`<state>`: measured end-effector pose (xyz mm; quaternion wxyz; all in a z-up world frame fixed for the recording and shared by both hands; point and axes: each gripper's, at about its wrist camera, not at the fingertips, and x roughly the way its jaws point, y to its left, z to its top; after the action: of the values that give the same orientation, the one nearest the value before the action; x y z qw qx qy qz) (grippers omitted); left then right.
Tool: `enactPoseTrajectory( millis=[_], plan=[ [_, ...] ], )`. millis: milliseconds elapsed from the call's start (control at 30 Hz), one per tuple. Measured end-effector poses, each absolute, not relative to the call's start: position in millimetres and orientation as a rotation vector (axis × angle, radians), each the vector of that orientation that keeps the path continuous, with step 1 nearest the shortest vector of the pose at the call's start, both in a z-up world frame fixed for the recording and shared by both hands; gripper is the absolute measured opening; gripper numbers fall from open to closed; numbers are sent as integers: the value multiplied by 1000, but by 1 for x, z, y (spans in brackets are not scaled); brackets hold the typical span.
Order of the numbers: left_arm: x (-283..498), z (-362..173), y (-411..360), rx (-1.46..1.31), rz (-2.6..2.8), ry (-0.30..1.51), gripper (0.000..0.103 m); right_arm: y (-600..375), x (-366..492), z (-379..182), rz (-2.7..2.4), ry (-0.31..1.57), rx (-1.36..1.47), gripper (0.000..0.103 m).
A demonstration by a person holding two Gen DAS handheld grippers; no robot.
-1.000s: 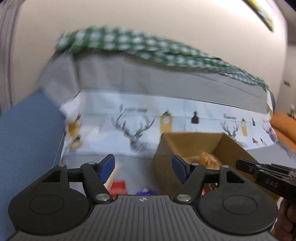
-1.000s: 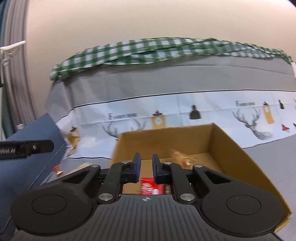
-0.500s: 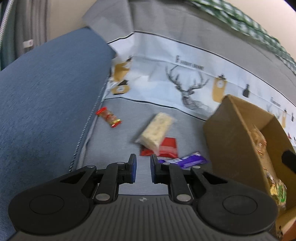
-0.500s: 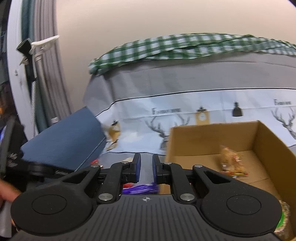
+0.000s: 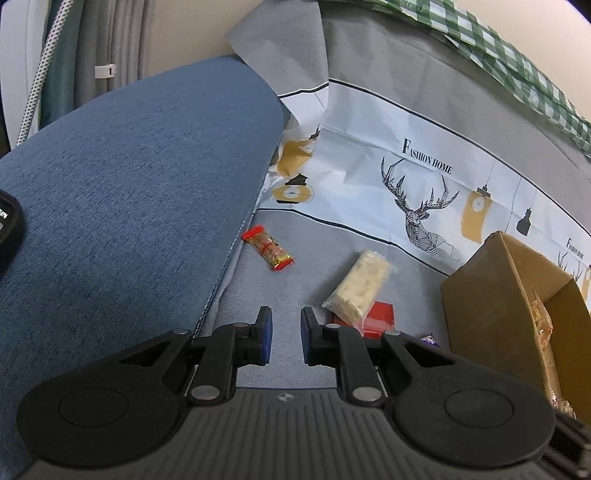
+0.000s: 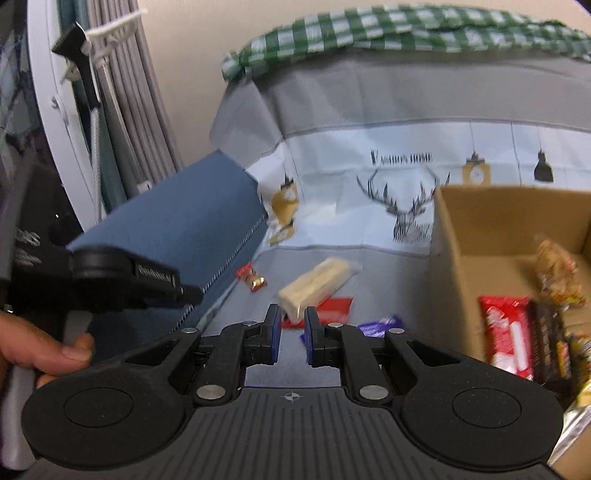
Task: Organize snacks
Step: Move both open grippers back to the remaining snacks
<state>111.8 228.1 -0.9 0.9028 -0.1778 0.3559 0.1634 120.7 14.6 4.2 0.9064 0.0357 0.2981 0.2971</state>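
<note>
Loose snacks lie on the grey sofa seat: a small red-ended candy (image 5: 268, 248) (image 6: 251, 277), a pale cracker pack (image 5: 358, 289) (image 6: 314, 283) resting partly on a red packet (image 5: 377, 319) (image 6: 332, 309), and a purple bar (image 6: 380, 325) (image 5: 430, 339). The cardboard box (image 5: 480, 295) (image 6: 448, 236) at the right holds a red packet (image 6: 508, 332) and other wrapped snacks. My left gripper (image 5: 286, 332) is shut and empty, above the seat just left of the cracker pack. My right gripper (image 6: 291, 330) is shut and empty, nearer than the cracker pack.
A blue sofa arm (image 5: 129, 184) (image 6: 184, 221) rises on the left. A deer-print cloth (image 5: 406, 177) covers the backrest, a green checked cloth (image 6: 369, 33) on top. A person's hand (image 6: 44, 350) holds the left gripper's body (image 6: 122, 277) at the left of the right wrist view.
The left gripper's jaws went from wide open to shut, and it tilted down and swung left from the box to the loose snacks. The right gripper swung left, away from the box.
</note>
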Motion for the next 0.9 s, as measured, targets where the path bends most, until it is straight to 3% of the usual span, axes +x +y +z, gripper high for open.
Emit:
enactPoseTrajectory(
  millis=[100,233,367,433,600,833,900],
  plan=[
    [113,1,226,-352,332,724,18,28,130,-10,573,664,59,17],
    [115,0,224,-350,331,724,18,48,147,-30,487,740,14,43],
    [119,-2,220,-338,320,728,18,53,170,-47,402,805,77,63],
    [120,-2,218,-326,315,725,18,53,182,-54,363,828,122,79],
    [122,-3,213,-295,305,718,18,52,209,-68,290,875,211,84],
    [127,-4,211,-258,299,714,18,64,222,-86,221,902,172,82],
    [127,-4,211,-253,303,713,18,64,218,-84,213,889,160,69]
  ],
)
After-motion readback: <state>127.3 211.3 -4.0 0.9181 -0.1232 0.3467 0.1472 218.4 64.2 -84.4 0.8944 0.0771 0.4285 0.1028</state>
